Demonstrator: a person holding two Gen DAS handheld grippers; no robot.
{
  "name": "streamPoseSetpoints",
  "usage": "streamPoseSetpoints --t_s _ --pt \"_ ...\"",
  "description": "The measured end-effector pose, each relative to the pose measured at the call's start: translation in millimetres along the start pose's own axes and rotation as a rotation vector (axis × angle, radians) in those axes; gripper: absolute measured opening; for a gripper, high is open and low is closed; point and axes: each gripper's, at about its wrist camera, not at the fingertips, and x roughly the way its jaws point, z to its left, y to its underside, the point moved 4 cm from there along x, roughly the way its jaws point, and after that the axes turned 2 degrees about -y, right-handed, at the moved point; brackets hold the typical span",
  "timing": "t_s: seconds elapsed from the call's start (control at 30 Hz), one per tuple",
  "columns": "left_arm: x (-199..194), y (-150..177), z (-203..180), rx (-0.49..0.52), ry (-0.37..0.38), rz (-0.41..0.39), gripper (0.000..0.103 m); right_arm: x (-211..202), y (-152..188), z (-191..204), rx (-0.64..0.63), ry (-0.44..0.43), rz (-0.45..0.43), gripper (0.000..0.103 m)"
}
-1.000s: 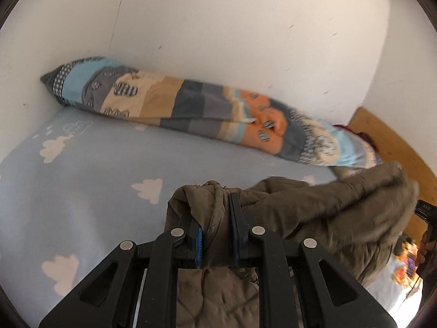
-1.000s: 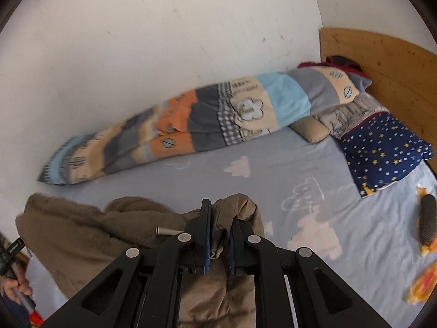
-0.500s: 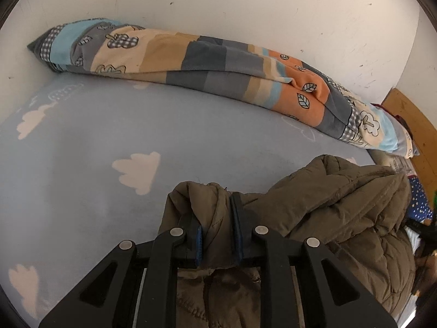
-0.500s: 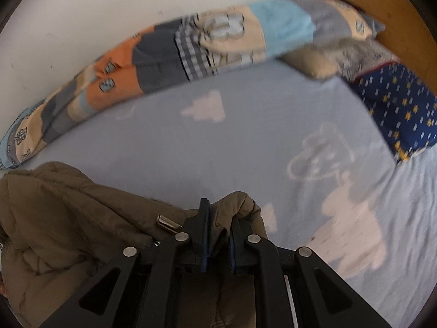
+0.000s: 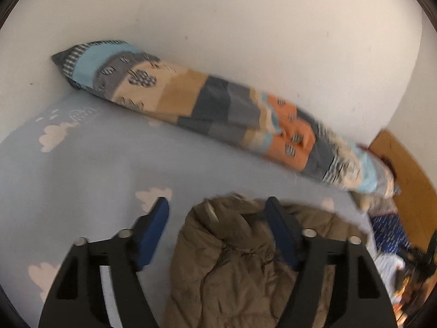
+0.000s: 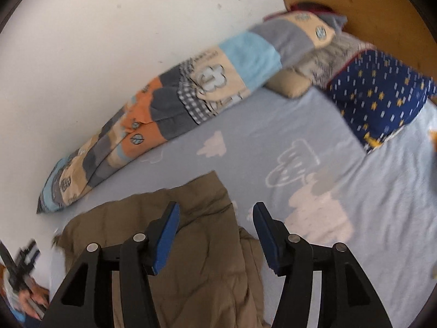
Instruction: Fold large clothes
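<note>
- The left gripper is standing with its blue-padded fingers spread apart; its jaws have just been opening, and the olive-brown padded jacket is lying loose between them, the pads no longer pressing on it.
- The right gripper is likewise showing its fingers apart (its jaws have just been opening too), and the jacket is sitting under and between them, unclamped.
- The jacket is resting bunched on the pale blue bed sheet, which is printed with white clouds; in the left view a rumpled end with a small pale toggle is pointing toward the wall, and in the right view a flatter quilted panel is ending in a corner.
- At the lower left edge of the right view, a person's hand is gripping a dark handle (blurred, details unclear).
- Farther off, a rolled patchwork quilt in blue, beige, grey and orange is lying along the white wall.
- A navy pillow with star marks is lying near the wooden headboard, just beside the quilt's end.
</note>
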Motion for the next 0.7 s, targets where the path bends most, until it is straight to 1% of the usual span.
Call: streamPoseSetpoints --t_s 0.1,0.2,0.3,0.43,0.57,0.7 --pt "-20 -7 -3 0.004 0.004 -0.017 0.073 -24 8 20 -0.075 -0.010 -0.018 0.060" --pt "-32 1 -27 0.097 0.015 -0.011 0.073 -32 20 49 -0.156 -0.027 -0.025 0.060" --pt "-24 27 -69 0.237 0.026 0.036 0.073 -18 35 83 -0.236 -0.036 -0.009 0.060" --pt "8 63 -114 0.358 0.043 0.107 0.073 20 56 118 -0.292 -0.042 0.037 0.060" --pt "60 82 -140 0.384 0.018 0.180 0.073 70 69 142 -0.291 -0.044 0.075 0.060" --pt "107 93 -153 0.411 -0.029 0.241 0.073 123 72 151 -0.280 0.002 0.121 0.060"
